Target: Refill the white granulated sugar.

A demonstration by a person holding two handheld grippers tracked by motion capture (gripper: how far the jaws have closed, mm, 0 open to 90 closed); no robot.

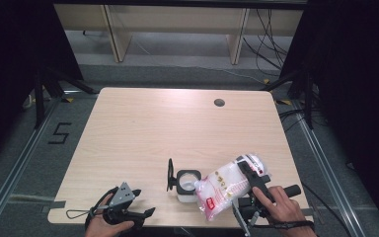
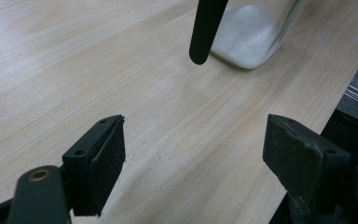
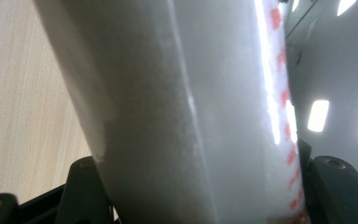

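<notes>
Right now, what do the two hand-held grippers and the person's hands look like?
Both are matte black two-jaw tools. The left gripper carries a grey three-cornered plate with small holes, and a thin looped cable trails off to its left. Its blocky pads are screwed on. The right gripper has a black rod-like handle. Both hands are bare.

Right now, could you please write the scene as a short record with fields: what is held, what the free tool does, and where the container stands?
held item: clear bag of white granules with red print, tilted, its lower end over the jar
right tool: shut on the bag
left tool: open, nothing between its pads, low over the table
container: square glass jar, lid swung open, white granules inside
surface: light wooden table, jar near its front edge
</notes>
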